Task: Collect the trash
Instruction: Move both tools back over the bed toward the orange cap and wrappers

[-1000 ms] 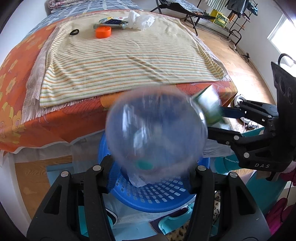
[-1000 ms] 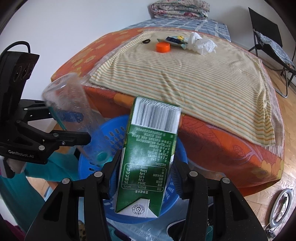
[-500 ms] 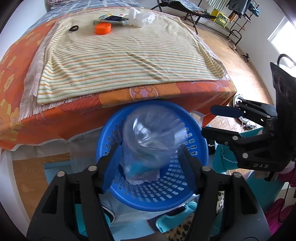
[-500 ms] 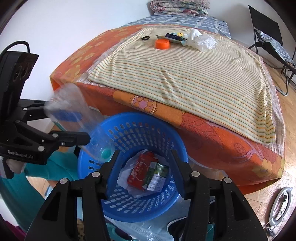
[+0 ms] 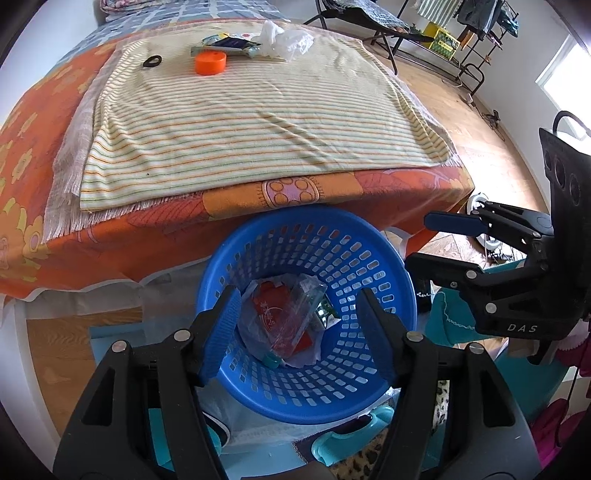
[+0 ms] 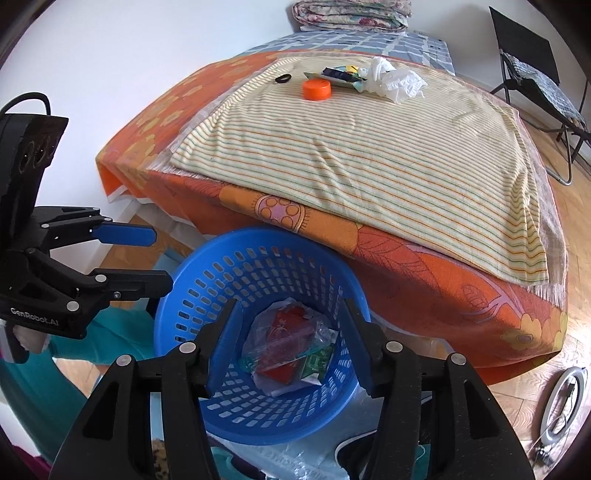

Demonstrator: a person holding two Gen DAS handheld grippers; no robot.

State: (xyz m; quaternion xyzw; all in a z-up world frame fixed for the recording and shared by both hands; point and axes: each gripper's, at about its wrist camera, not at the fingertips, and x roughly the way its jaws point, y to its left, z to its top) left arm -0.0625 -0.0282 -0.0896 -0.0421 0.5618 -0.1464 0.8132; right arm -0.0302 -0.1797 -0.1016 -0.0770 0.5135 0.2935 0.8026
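Observation:
A blue perforated basket (image 5: pixel 380 258) (image 6: pixel 192 295) stands on the floor at the bed's near edge. Inside lie a clear plastic bottle (image 5: pixel 295 314) (image 6: pixel 284 341), a red wrapper (image 5: pixel 267 306) and a green carton (image 6: pixel 314 365). My left gripper (image 5: pixel 299 332) is open and empty just above the basket; it also shows at the left of the right wrist view (image 6: pixel 147 254). My right gripper (image 6: pixel 291 339) is open and empty above the basket, seen in the left wrist view (image 5: pixel 424 240). On the far bed lie an orange cap (image 5: pixel 210 62) (image 6: pixel 316 89), crumpled white plastic (image 5: pixel 284 42) (image 6: pixel 395 81), a flat wrapper (image 5: pixel 229 43) (image 6: pixel 338 75) and a black ring (image 5: pixel 152 61) (image 6: pixel 282 78).
The bed carries a striped cloth (image 5: pixel 258 118) over an orange floral cover (image 6: pixel 424 266). A folding chair (image 6: pixel 535 81) stands at the right on the wood floor. Clutter and teal items (image 5: pixel 351 443) lie around the basket. Folded bedding (image 6: pixel 351 14) sits at the bed's far end.
My right gripper opened and the green carton fell into the basket. Then my left gripper opened and the clear bottle dropped in on top. Both grippers now hang empty.

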